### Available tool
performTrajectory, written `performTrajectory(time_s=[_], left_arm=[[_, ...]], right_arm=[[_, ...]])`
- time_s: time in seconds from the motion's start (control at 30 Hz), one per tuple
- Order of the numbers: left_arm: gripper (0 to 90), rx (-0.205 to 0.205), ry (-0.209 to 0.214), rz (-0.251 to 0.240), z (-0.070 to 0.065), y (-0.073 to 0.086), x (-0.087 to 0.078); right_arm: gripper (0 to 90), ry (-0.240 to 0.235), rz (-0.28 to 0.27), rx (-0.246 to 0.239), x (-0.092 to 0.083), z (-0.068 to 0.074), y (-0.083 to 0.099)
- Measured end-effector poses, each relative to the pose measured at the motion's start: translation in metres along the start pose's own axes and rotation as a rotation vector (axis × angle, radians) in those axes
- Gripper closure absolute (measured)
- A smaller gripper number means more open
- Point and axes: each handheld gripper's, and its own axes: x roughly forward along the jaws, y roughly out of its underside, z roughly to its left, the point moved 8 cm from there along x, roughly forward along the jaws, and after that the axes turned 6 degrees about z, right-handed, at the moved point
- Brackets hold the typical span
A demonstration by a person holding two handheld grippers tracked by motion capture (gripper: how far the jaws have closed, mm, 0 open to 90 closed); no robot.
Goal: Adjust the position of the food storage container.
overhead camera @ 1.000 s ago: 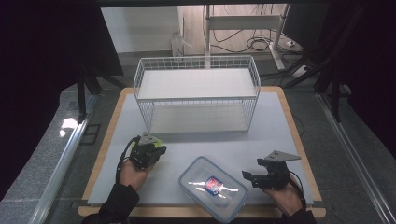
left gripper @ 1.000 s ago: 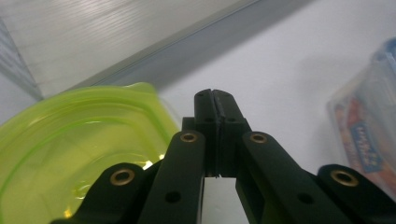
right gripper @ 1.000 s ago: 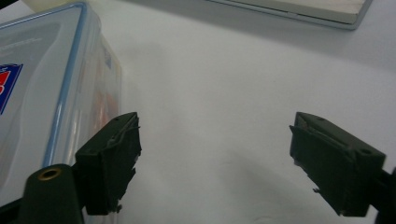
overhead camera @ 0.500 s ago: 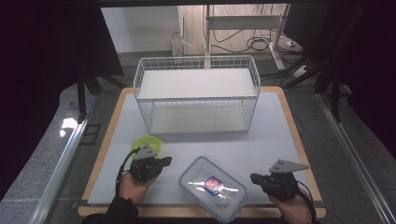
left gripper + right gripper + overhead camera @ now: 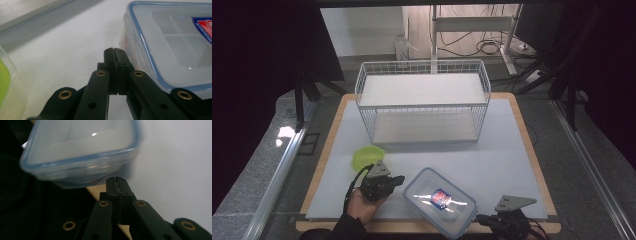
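Note:
A clear lidded container with a blue rim and a red-and-blue label lies near the table's front edge. My left gripper sits just left of it, jaws pressed together with nothing between them. In the left gripper view the shut tips stand beside the container's rim. My right gripper is at the front edge, right of the container, also shut and empty. In the right gripper view its tips lie just below the blurred container. A lime-green bowl rests behind the left gripper.
A white wire basket with two shelves stands at the back middle of the white mat. The wooden table edge runs along the front. Dark floor and a metal rail lie to the left.
Both grippers have drawn back toward the front edge, uncovering the green bowl. The right gripper has dropped lowest, and its jaws now point at the container's near corner.

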Motion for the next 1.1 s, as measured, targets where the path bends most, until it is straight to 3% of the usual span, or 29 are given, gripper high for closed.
performTrajectory(time_s=[0.13,0.33,0.37,0.43,0.57,0.87,1.1], left_arm=[[88.7,-0.001,0.013,0.018,-0.006,0.006,0.001],[89.9,-0.023,-0.005,0.03,-0.008,0.01,0.0],[89.9,-0.045,0.001,0.026,-0.006,0.011,-0.001],[89.9,-0.049,-0.001,0.026,-0.005,0.011,-0.001],[89.9,-0.064,-0.017,0.025,-0.003,0.011,-0.002],[89.9,-0.093,-0.028,0.014,0.0,0.01,-0.005],[90.0,-0.109,-0.033,0.003,0.003,0.01,-0.007]], right_arm=[[89.9,-0.051,0.006,-0.026,0.003,0.015,-0.002],[89.9,-0.043,0.004,-0.028,0.006,0.013,-0.009],[89.8,-0.026,-0.003,-0.02,0.007,0.006,-0.014],[89.8,-0.018,-0.005,-0.014,0.008,0.003,-0.016],[89.9,0.03,-0.007,-0.01,0.012,-0.018,-0.03],[89.9,0.059,-0.015,0.025,0.023,-0.056,-0.058],[90.0,0.093,-0.012,0.037,0.036,-0.075,-0.079]])
